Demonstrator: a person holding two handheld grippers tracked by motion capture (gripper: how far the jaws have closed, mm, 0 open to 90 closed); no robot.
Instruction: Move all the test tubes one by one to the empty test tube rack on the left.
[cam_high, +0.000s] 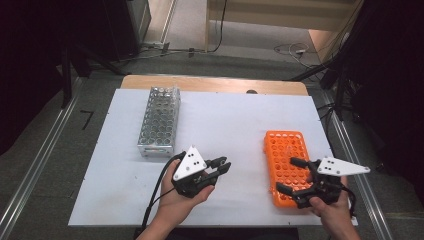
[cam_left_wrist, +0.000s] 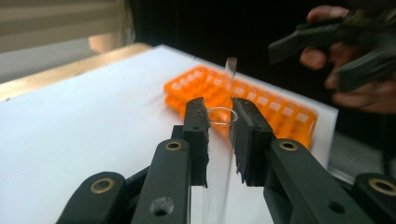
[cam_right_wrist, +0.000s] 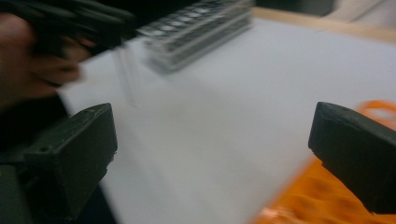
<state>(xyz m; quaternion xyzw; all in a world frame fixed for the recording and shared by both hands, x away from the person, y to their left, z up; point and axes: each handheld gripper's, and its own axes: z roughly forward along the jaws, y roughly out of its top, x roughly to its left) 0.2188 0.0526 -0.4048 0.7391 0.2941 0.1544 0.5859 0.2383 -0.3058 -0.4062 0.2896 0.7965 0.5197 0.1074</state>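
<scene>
1. Left tool (cam_high: 223, 165), held in the person's left hand (cam_high: 182, 200) near the middle of the near edge, points right toward the orange rack; its jaws are narrow, clamped on a glass tube (cam_left_wrist: 219, 154).
2. Right tool (cam_high: 291, 175), gripped by the right hand (cam_high: 335, 212) at the near right corner, points left with its jaws spread wide and nothing between them, hanging over the near end of the orange rack.
3. White surface (cam_high: 225, 125) is a flat, matte sheet on a wooden top whose far edge shows as a tan strip.
4. Metal rack (cam_high: 160, 121) stands far left: a shiny, box-shaped grid of round holes, blurred in the right gripper view.
5. Orange rack (cam_high: 285, 160) lies at the right, a plastic rectangle of many small holes; its near end is partly covered by the right tool.
6. Glass tube is clear, thin-walled and cylindrical, its open round rim between the rubbery black pads; its lower end is cut off by the frame edge in the left gripper view.
7. Second clear tube (cam_left_wrist: 229, 70) stands upright in the orange rack, faint and hard to make out.
</scene>
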